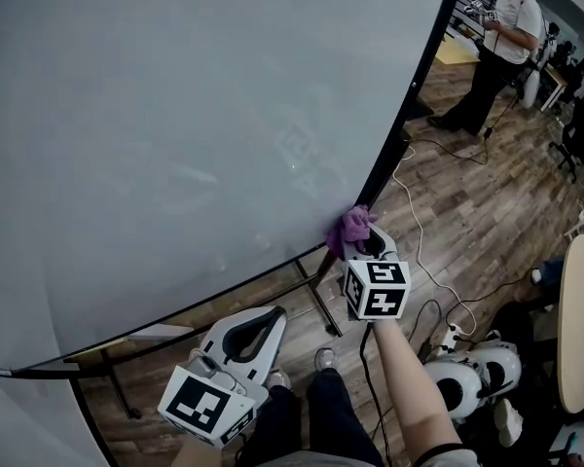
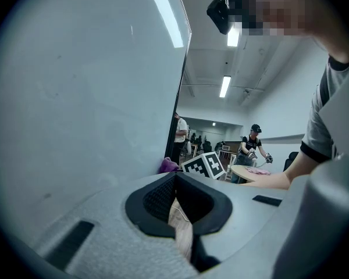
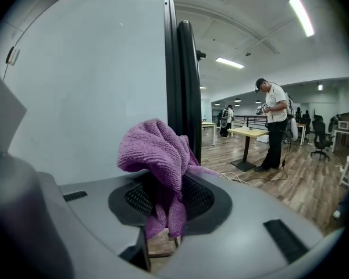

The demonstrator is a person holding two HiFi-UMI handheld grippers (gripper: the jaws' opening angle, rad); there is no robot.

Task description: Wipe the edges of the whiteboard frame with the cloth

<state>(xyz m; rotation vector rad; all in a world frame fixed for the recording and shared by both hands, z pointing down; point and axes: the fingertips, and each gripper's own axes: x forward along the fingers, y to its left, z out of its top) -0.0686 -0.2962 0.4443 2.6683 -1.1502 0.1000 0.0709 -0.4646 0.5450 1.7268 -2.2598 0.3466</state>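
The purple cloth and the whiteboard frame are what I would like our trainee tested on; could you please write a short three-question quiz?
1. True or false: the right gripper is shut on the cloth.
2. In the head view, the cloth meets the whiteboard frame at: A) the top edge; B) the lower right corner; C) the left edge.
3. Fill in: the left gripper holds ___.

Key: 1 true; 2 B; 3 nothing.
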